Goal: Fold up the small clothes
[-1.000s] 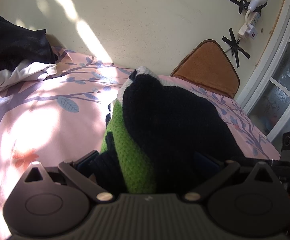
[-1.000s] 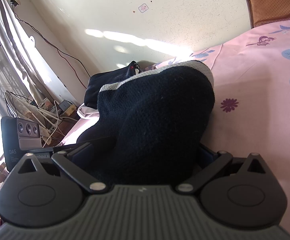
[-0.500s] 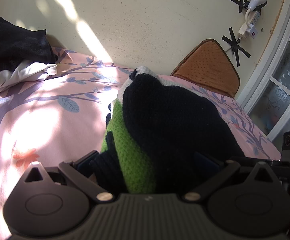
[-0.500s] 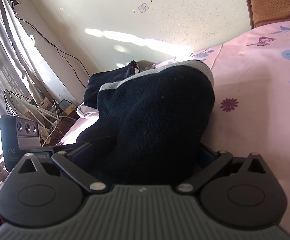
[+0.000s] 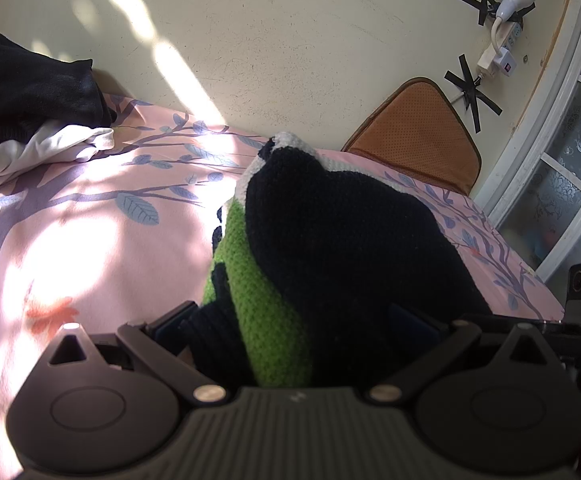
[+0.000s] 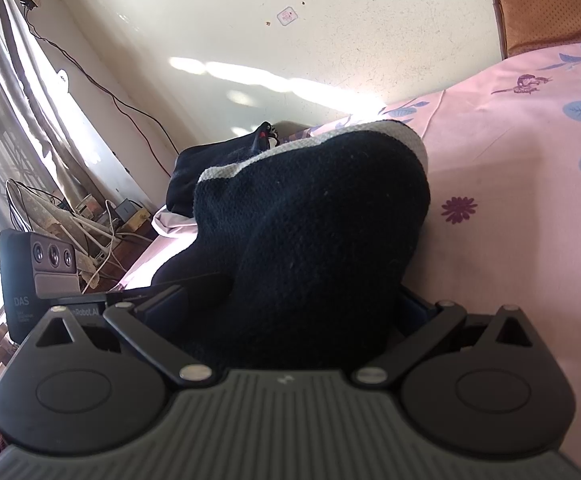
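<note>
A thick knitted sweater (image 5: 330, 240), black with a green panel and a white edge, lies bunched on the pink leaf-print bed sheet (image 5: 90, 240). It fills the whole gap of my left gripper (image 5: 290, 320), whose jaws stand wide and press the fabric from both sides. In the right wrist view the same sweater (image 6: 310, 220) shows only black with a white rim, and my right gripper (image 6: 290, 308) holds another thick bunch of it in the same way. The fingertips of both grippers are buried in the knit.
A pile of black and white clothes (image 5: 22, 88) lies at the bed's far left by the wall. A brown cushion (image 5: 410, 132) leans on the wall beside a glazed door (image 5: 570, 184). Cables and clutter (image 6: 90, 216) sit beyond the bed's edge. Each gripper's body shows in the other's view (image 6: 38, 272).
</note>
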Available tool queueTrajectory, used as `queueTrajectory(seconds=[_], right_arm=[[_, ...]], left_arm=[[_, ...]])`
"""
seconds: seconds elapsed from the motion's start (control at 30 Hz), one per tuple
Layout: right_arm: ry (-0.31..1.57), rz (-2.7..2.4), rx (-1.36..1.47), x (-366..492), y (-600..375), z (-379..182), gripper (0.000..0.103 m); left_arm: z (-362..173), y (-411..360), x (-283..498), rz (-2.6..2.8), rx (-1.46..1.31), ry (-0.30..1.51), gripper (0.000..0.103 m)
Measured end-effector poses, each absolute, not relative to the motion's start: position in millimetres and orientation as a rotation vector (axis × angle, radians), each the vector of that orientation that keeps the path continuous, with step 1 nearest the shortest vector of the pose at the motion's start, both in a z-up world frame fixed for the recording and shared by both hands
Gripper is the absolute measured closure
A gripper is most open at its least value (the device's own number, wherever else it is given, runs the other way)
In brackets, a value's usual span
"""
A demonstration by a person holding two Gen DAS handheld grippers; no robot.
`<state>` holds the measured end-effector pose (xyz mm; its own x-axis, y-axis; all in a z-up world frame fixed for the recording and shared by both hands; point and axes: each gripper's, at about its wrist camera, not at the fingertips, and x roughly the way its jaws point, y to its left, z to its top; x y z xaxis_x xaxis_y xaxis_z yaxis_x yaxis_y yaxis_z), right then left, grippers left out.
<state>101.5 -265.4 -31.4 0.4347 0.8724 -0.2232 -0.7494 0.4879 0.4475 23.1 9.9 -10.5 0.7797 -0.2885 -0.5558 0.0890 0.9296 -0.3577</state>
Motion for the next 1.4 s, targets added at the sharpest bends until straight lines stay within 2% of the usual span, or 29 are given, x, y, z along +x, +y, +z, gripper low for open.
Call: queueTrajectory(seconds=[1.4], right_arm=[[0.456, 1.030, 0.305, 98.9, -266.8, -30.7, 0.000]], left_arm=[[-10.3, 9.9, 23.3, -0.209, -0.326, 0.648, 0.000]])
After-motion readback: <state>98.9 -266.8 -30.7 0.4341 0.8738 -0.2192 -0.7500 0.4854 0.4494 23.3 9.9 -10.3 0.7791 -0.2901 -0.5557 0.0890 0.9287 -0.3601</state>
